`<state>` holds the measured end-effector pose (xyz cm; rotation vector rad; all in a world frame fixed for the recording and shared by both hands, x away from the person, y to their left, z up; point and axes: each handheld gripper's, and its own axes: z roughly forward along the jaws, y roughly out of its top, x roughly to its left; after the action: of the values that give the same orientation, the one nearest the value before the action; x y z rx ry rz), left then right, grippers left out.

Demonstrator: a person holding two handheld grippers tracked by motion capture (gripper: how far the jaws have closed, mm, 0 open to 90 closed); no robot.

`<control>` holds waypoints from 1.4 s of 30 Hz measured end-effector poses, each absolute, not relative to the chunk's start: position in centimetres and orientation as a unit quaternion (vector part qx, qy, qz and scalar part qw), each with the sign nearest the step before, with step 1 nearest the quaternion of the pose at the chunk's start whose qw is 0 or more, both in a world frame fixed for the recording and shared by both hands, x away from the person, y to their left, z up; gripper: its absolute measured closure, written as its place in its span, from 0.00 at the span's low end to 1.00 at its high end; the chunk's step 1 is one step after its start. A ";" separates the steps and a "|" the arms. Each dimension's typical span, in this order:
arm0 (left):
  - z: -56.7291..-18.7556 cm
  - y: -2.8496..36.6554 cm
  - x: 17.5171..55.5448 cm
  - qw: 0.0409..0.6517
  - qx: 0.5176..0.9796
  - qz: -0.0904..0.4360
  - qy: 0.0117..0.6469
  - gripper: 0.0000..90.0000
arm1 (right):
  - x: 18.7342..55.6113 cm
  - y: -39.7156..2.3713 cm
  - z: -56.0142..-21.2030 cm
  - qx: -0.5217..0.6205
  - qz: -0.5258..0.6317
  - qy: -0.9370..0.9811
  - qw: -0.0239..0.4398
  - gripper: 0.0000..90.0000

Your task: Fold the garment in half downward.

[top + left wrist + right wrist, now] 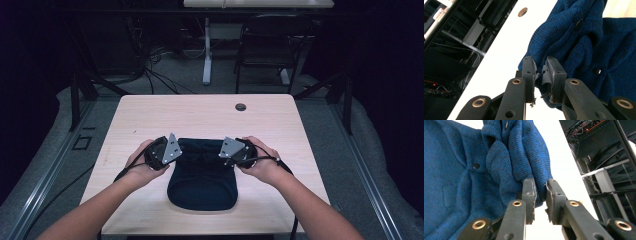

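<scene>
A dark blue knit garment (202, 182) with small dark buttons lies folded on the pale wooden table (200, 112), near its front edge. My left gripper (180, 151) is at the garment's far left corner. In the left gripper view, my left gripper (540, 65) is shut on a bunched fold of the knit garment (584, 50). My right gripper (223, 153) is at the far right corner. Seen in the right gripper view, my right gripper (541, 185) pinches a rolled edge of the garment (506, 162). A hand holds each gripper.
A round cable hole (240, 107) sits near the table's far edge. Behind the table stand a black chair (270, 47) and a white desk leg (206, 62), with cables on the floor. Black frame struts flank the table.
</scene>
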<state>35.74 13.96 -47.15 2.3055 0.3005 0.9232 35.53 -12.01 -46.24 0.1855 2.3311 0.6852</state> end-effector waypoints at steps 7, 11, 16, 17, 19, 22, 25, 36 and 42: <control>-47.4 13.8 34.7 0.310 0.880 0.347 0.099 0.86 | 34.4 -12.0 -46.4 0.059 0.262 0.898 0.349 0.87; -47.7 13.9 34.3 0.312 0.883 0.336 0.100 0.86 | 34.0 -12.1 -46.4 0.057 0.258 0.901 0.343 0.87; -48.0 13.9 33.4 0.315 0.888 0.322 0.095 0.86 | 33.4 -12.3 -46.8 0.063 0.255 0.907 0.330 0.86; -48.1 13.9 33.2 0.315 0.889 0.319 0.092 0.85 | 33.0 -12.2 -47.0 0.061 0.252 0.908 0.328 0.86; -48.3 13.9 32.9 0.315 0.891 0.315 0.089 0.85 | 32.8 -12.2 -47.0 0.058 0.250 0.908 0.331 0.86; -48.6 14.0 32.6 0.318 0.893 0.304 0.093 0.85 | 32.2 -12.2 -47.2 0.068 0.255 0.910 0.320 0.86; -48.9 14.1 32.3 0.319 0.895 0.299 0.092 0.85 | 31.7 -12.2 -47.6 0.068 0.257 0.911 0.314 0.86; -50.2 14.5 30.7 0.311 0.907 0.272 0.086 0.84 | 29.6 -11.9 -48.7 0.062 0.262 0.916 0.298 0.86; -50.9 15.0 30.2 0.316 0.909 0.258 0.089 0.84 | 28.2 -11.7 -49.7 0.067 0.269 0.919 0.281 0.86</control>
<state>30.16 14.98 -50.91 2.3939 0.2357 0.6794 28.23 -11.71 -49.68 0.1795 2.4615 0.7218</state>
